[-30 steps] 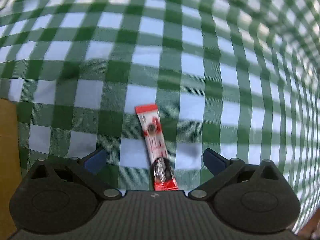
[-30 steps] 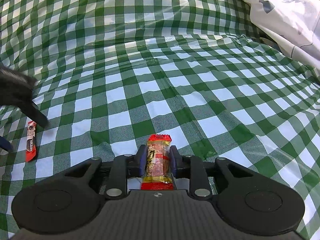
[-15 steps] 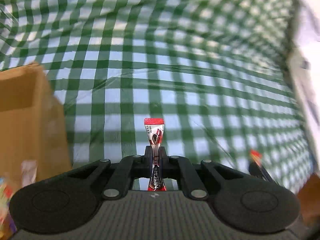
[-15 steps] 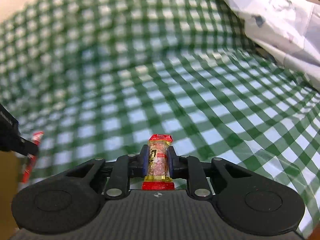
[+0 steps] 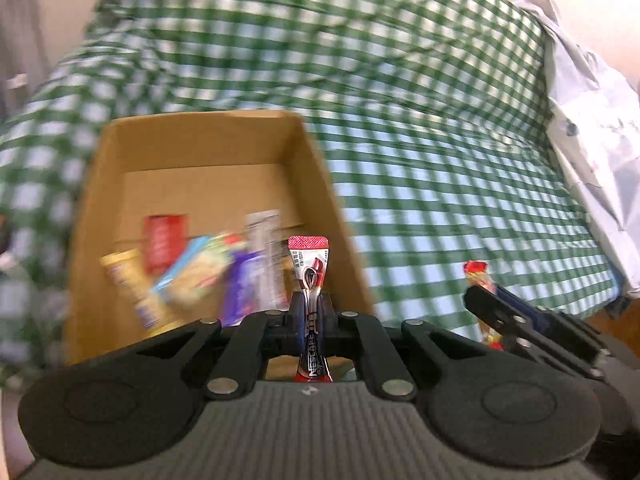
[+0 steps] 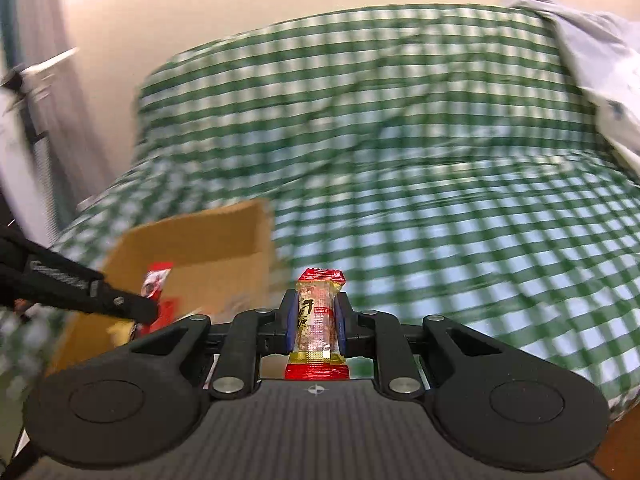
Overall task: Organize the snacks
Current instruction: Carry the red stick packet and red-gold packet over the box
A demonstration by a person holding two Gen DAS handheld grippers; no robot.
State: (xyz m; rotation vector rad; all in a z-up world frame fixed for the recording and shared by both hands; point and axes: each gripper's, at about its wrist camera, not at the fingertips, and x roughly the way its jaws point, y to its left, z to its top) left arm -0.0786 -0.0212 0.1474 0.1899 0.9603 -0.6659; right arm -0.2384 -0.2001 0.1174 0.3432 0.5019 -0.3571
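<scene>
Cardboard box (image 5: 312,184) of snacks lies below left gripper (image 5: 311,312) clamping coffee stick (image 5: 310,276); right gripper (image 6: 316,316) pinches snack bar (image 6: 318,312).

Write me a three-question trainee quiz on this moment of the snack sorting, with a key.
1. True or false: the cardboard box is empty.
2. What does the left gripper hold? A) a coffee stick sachet B) a spoon C) nothing
3. Fill in: the right gripper is shut on a snack bar with ___ ends on its wrapper.

Key:
1. False; several snack packets lie inside.
2. A.
3. Red.
</scene>
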